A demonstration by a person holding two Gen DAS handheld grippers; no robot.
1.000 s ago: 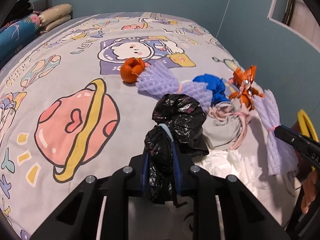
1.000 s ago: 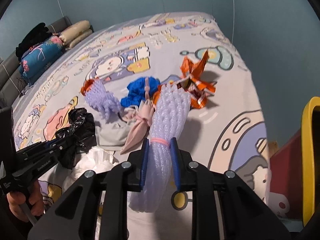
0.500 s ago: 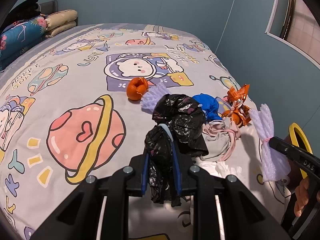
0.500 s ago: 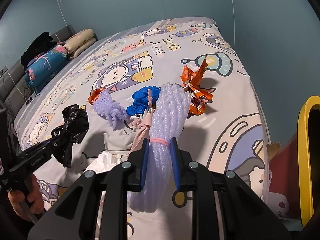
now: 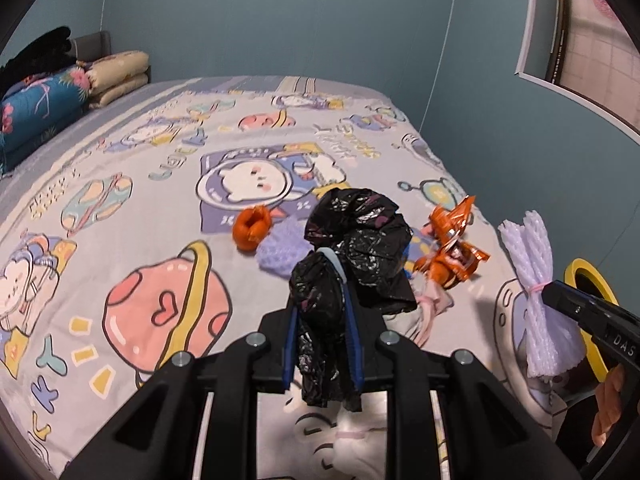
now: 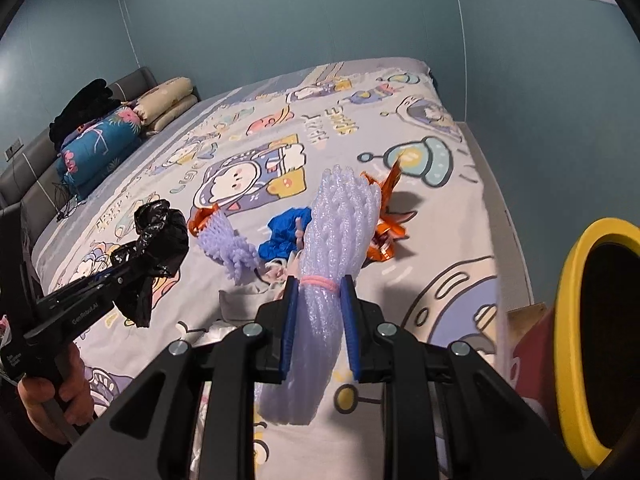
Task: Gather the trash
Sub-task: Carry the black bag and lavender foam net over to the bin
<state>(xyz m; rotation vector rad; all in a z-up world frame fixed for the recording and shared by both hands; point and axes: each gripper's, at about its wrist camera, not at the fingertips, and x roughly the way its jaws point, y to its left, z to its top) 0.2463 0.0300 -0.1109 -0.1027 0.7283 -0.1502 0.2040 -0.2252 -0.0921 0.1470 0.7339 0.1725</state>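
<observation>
My left gripper (image 5: 322, 280) is shut on a crumpled black plastic bag (image 5: 360, 240) and holds it above the bed; it also shows in the right wrist view (image 6: 156, 232). My right gripper (image 6: 318, 292) is shut on a bundle of lilac foam netting (image 6: 336, 232) tied with a pink band, also seen at the right of the left wrist view (image 5: 536, 280). On the bed lie an orange foil wrapper (image 5: 452, 248), an orange scrap (image 5: 252, 228), a second lilac foam net (image 6: 228, 244), a blue bag (image 6: 284, 236) and pale cloth trash (image 5: 428, 308).
A yellow-rimmed bin opening (image 6: 592, 320) stands off the bed's right edge, above a red box (image 6: 532, 332). Folded bedding and pillows (image 6: 104, 136) lie at the bed's far left. The blue wall (image 5: 320, 20) runs behind and to the right.
Both grippers have lifted up from the bed with their loads. The black bag and the foam bundle now hang clear of the trash pile, and the bin shows larger at the right.
</observation>
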